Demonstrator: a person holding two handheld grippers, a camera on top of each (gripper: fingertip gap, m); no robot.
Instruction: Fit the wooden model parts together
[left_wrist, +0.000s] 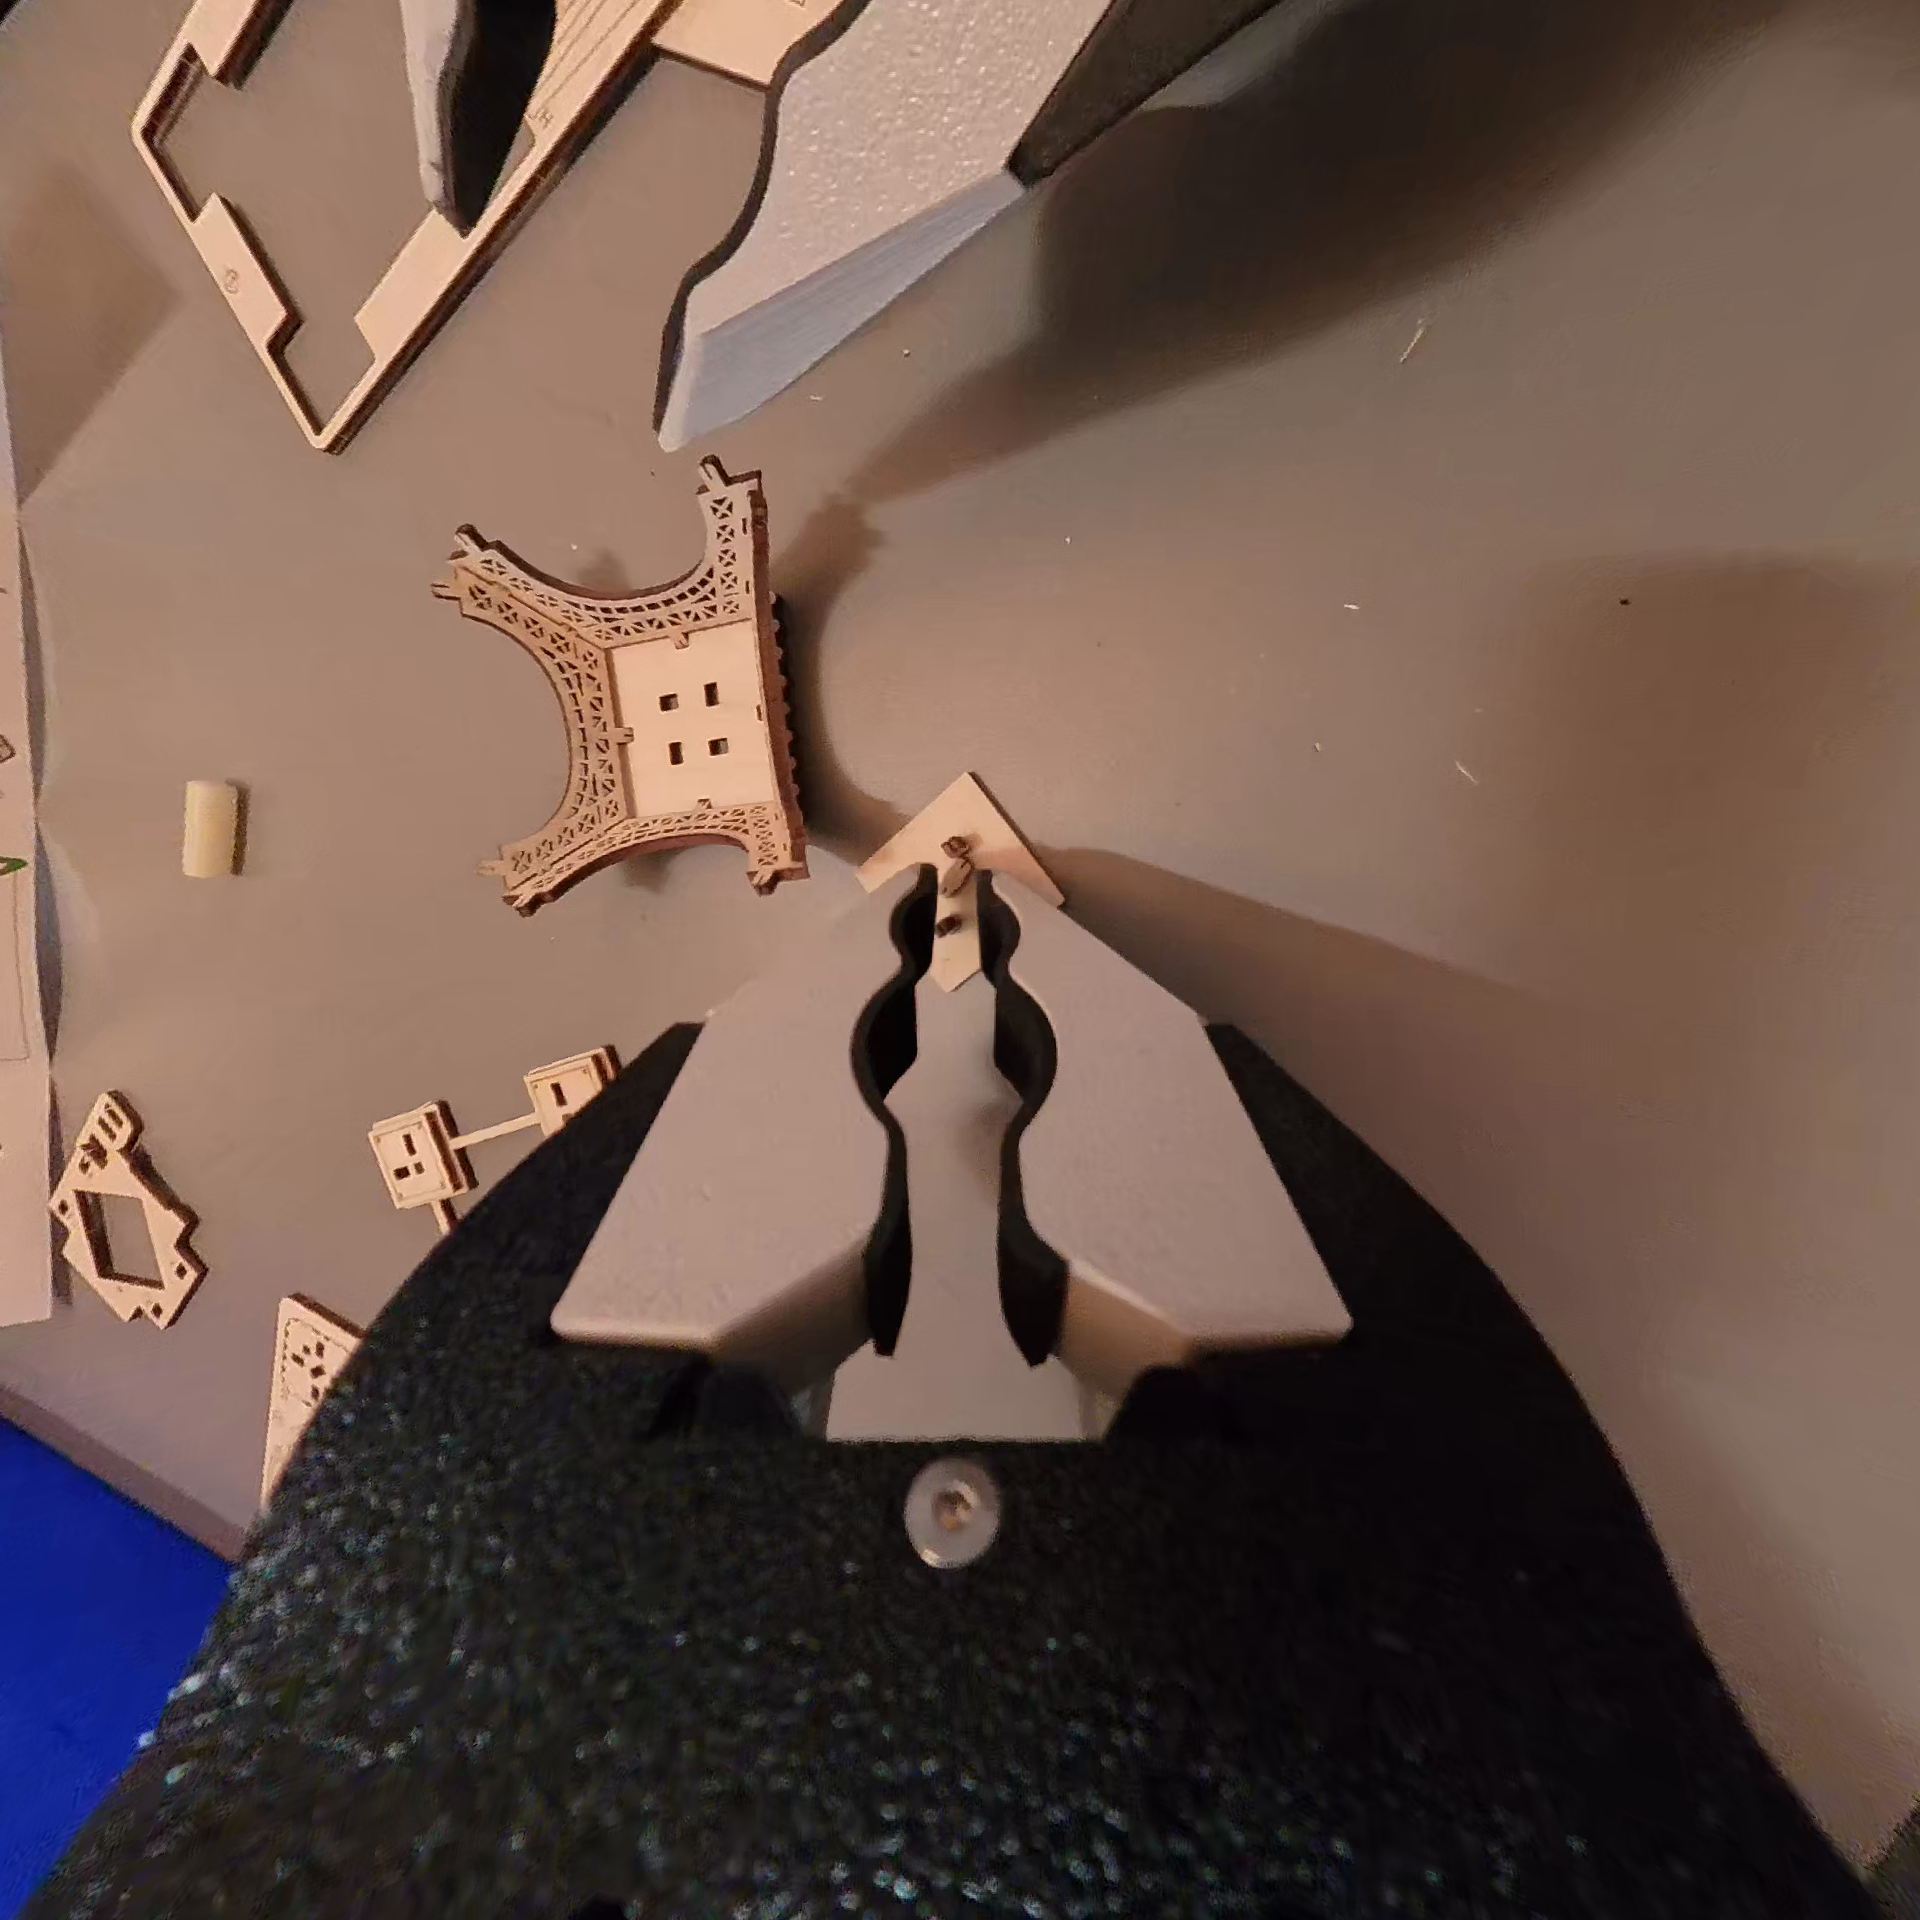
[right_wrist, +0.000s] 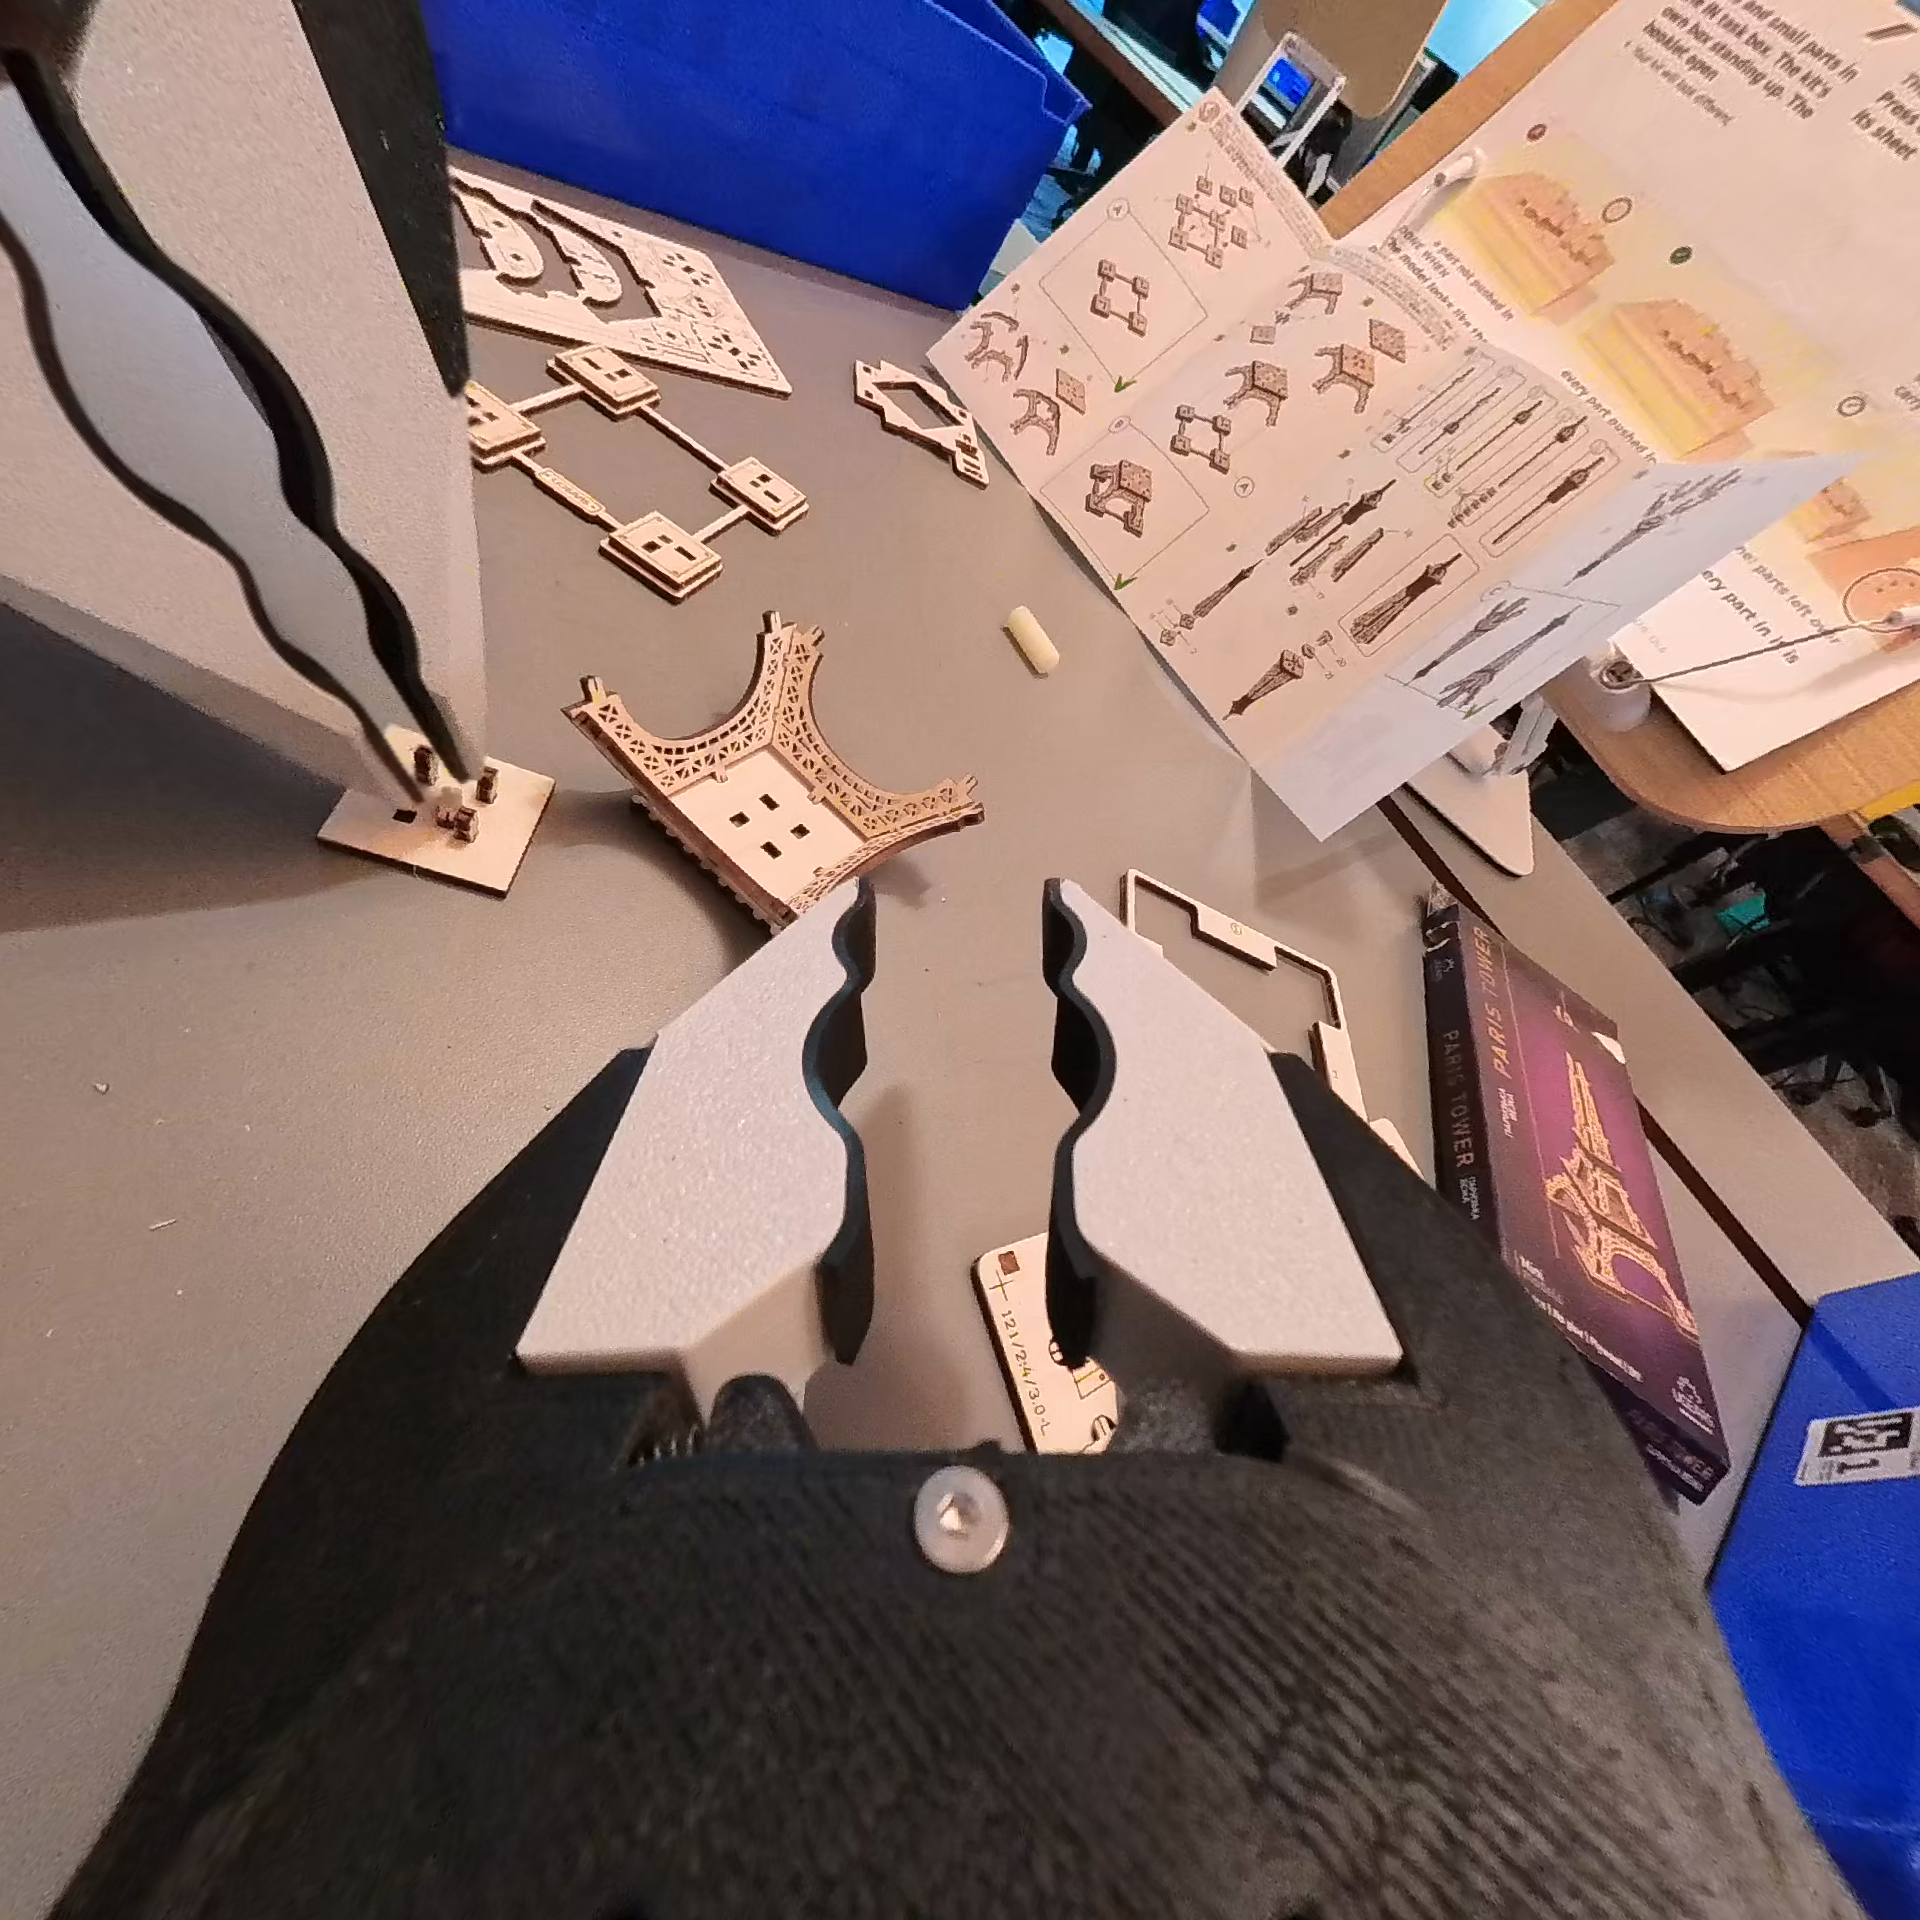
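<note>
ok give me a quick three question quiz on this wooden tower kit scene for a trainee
1. True or false: the right gripper is holding a wooden part.
2. What do the left gripper tips meet? A) the small square plate with pegs B) the arched tower base C) the purple box
3. Fill in: a small cream-coloured ______ lies on the table between the tower base and the instruction sheet.

Key
1. False: its jaws stand apart with nothing between them.
2. A: the tips come down among the pegs on the plate, which lies flat on the table.
3. Peg, a short cylinder lying on its side.
</note>
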